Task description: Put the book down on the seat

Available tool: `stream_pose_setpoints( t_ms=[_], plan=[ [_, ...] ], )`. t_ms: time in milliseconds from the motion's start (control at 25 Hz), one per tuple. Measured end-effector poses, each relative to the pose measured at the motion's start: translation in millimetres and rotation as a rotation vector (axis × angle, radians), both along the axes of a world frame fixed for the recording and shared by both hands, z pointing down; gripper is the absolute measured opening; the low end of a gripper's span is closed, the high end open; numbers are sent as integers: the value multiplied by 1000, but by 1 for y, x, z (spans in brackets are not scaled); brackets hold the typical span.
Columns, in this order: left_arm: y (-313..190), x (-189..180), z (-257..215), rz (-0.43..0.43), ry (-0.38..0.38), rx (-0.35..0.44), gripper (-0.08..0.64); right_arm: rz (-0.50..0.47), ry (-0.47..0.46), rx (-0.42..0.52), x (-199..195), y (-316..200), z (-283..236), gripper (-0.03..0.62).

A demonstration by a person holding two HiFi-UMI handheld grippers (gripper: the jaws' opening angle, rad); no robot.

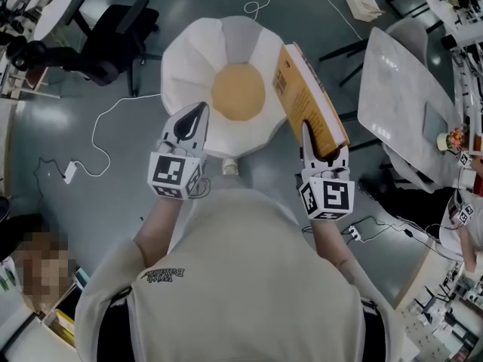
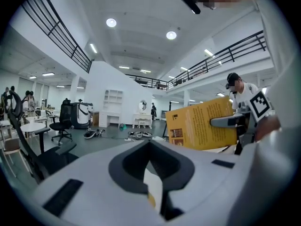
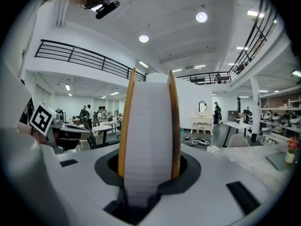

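A thick book [image 1: 309,100] with yellow covers stands on edge, page block toward me, over the right rim of the seat [image 1: 189,59]. The seat is a round white cushion with a yellow centre, like a fried egg. My right gripper [image 1: 322,151] is shut on the book's near end; in the right gripper view the book [image 3: 149,126] rises upright out of the right gripper [image 3: 148,182]. My left gripper [image 1: 191,123] hovers over the seat's near left edge, jaws together and nothing in them. The left gripper view shows the book [image 2: 200,124] off to its right, held in the right gripper [image 2: 235,121].
A black office chair [image 1: 113,32] stands at the back left of the seat. At the right is a white table [image 1: 400,89]. White cables [image 1: 106,127] trail over the grey floor. A person sits at the lower left, and another is at the right edge [image 1: 468,225].
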State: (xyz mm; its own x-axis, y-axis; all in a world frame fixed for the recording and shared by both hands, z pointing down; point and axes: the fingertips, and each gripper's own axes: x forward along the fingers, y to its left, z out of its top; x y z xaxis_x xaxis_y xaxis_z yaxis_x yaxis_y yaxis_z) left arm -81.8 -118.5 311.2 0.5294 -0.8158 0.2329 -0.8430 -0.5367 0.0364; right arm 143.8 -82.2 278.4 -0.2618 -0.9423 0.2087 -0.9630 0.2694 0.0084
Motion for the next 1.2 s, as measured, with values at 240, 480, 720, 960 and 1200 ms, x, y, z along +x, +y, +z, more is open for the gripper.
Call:
stream_pose_setpoints(
  t_ms=[240,480,720,960,1200],
  plan=[
    [-19,-1,2,-23,-2,-15,9,-24,4,0,1,-25,-6,152],
    [-32,13,15,-77,-12,-53,9,-62,0,-5,25,-50,-5,152],
    [-39,39,16,-168,10,-58,9,-132,16,-2,53,-76,-6,152],
    [-35,58,19,-154,-4,-69,9,-187,-14,-32,57,-90,2,151],
    [-39,54,22,-172,-23,-75,9,-213,-19,-82,48,-93,24,151]
  ],
)
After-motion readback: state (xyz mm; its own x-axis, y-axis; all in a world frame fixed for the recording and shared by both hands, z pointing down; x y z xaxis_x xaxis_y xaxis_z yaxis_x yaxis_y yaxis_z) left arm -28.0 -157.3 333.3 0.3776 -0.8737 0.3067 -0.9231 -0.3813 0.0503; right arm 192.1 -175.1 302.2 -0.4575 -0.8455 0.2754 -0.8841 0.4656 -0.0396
